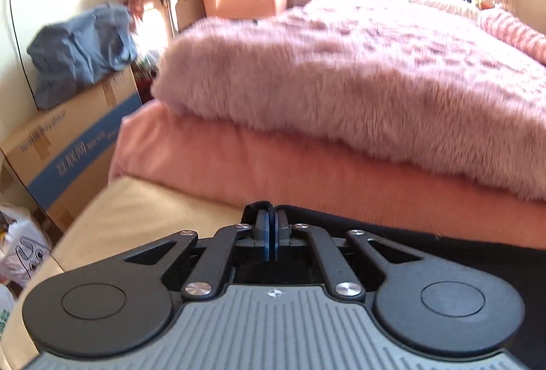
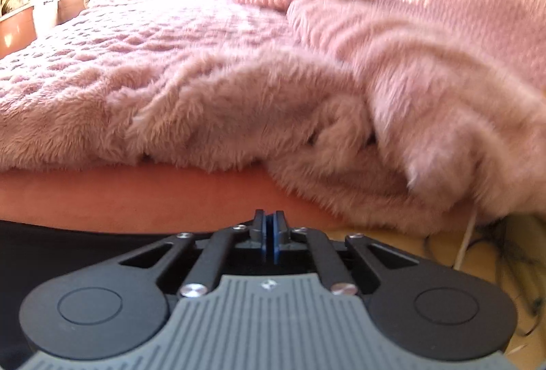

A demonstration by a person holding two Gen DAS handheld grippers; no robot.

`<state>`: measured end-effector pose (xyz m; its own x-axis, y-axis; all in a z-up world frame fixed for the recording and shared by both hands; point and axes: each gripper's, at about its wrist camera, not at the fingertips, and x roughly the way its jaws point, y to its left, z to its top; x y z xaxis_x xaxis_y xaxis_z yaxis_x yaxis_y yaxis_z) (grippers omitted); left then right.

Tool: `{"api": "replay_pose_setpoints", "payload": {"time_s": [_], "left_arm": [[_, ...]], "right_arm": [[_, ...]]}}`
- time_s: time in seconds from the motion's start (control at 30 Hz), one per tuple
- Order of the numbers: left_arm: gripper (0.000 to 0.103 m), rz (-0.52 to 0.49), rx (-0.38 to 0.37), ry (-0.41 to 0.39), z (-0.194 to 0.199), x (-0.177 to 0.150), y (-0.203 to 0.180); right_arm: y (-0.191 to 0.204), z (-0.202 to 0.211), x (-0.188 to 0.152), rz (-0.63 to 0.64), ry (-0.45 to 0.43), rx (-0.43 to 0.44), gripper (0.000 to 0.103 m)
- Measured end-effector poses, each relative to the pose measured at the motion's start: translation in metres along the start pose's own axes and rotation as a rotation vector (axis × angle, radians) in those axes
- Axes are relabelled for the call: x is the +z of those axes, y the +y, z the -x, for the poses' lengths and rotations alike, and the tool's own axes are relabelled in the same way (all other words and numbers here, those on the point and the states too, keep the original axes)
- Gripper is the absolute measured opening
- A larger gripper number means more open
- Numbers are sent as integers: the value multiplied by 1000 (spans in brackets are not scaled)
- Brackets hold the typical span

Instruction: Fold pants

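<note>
Both tools clamped on black pants: left tool (image 1: 272, 226), right tool (image 2: 269, 226), pants (image 1: 426, 233). Lift evenly, keep edge taut w/ bed (image 1: 239, 162).

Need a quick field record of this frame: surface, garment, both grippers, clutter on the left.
surface: bed with fluffy pink blanket over a pink sheet
garment: black pants, lying at the near edge of the bed
left gripper: shut, black fabric pinched at its tips
right gripper: shut; grip on the pants not clear, fabric shows only to its left
beside bed: cardboard box with blue cloth on top
image: some motion blur
</note>
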<state>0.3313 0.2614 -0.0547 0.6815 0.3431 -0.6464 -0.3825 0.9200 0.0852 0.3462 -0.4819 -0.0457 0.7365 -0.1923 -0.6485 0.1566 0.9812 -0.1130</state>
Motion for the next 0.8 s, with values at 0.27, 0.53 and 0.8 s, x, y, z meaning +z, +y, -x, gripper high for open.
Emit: {"api": "replay_pose_setpoints", "payload": {"time_s": [0.27,0.53,0.8], "left_arm": [[2,-62,40,-22,-11,16,-8],[2,-98,85,7,-27,6,-12],[22,-78,56,79,-39,-2,-16]], "right_arm": [[4,-8,10,27,-17,-67,0],[8,-45,2,27,50,-157,0],[10,-50,1,14,78,-142,28]]}}
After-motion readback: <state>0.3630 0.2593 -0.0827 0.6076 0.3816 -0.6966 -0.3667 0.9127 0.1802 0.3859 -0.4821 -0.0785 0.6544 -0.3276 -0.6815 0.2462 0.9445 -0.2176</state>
